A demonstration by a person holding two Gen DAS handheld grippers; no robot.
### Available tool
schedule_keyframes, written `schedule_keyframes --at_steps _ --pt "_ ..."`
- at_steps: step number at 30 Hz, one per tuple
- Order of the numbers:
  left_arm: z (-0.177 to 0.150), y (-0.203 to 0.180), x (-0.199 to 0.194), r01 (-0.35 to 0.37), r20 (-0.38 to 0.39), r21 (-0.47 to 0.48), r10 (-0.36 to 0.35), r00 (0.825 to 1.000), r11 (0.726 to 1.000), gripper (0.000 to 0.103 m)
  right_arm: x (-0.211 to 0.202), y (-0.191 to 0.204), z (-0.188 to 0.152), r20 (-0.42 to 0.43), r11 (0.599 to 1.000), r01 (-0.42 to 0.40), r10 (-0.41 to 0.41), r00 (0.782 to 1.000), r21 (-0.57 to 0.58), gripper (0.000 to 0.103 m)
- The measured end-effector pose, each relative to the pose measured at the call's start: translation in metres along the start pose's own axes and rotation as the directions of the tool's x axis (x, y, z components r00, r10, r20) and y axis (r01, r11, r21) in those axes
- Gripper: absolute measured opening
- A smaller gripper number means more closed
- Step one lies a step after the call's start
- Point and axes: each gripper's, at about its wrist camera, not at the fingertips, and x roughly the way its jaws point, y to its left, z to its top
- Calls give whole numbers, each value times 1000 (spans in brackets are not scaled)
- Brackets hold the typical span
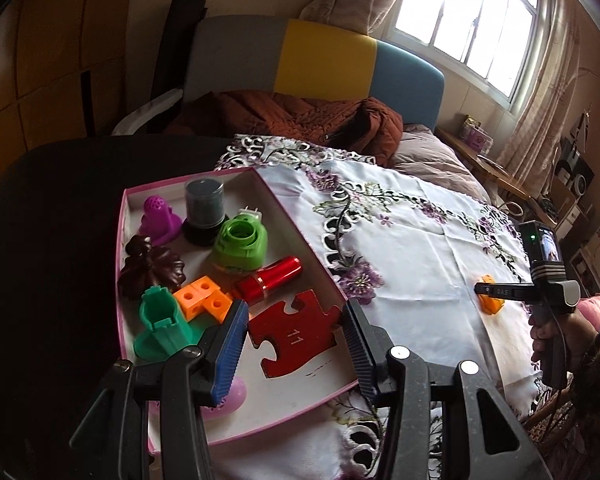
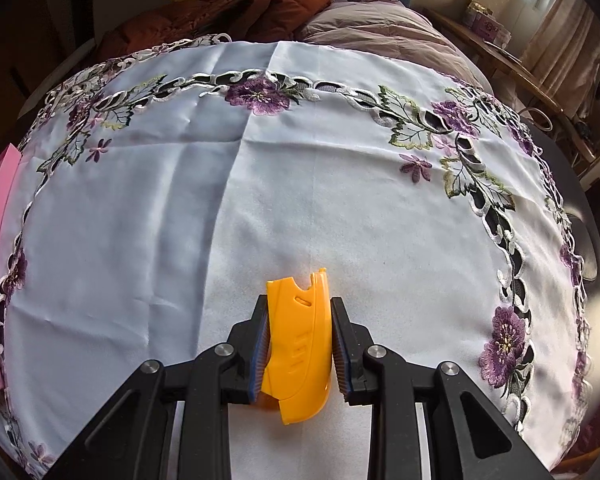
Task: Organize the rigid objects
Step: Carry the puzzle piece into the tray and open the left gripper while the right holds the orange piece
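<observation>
At the lower centre of the right wrist view, a yellow plastic piece [image 2: 300, 344] is being clamped by the right gripper [image 2: 299, 354], its jaws nearly closed against both sides, on the embroidered tablecloth [image 2: 148, 208] over the tabletop. At the lower left of the left wrist view, the left gripper [image 1: 296, 344] is being held partly open and empty above the pink-rimmed box [image 1: 300, 216] of toys, over the red puzzle piece [image 1: 296, 334]. The piece should probably be lifted straight before being carried boxward, so the cloth is not being dragged.

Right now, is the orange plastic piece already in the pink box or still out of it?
Out. The orange plastic piece is on the white cloth, clamped in the right gripper, apart from the pink box.
</observation>
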Motion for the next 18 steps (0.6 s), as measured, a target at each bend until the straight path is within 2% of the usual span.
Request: schedule_keyframes --at_steps 7,13,18 --pt "-4 32 -5 24 -5 -90 -25 1000 996 49 -1 0 0 2 1000 4 -4 1000 -9 29" --pt "-10 69 -22 72 29 -192 -67 997 979 49 -1 1 0 2 1000 7 -7 1000 -15 29" --pt "-13 71 -21 110 13 -186 -109 994 976 49 -1 1 0 2 1000 12 -12 1000 -22 28"
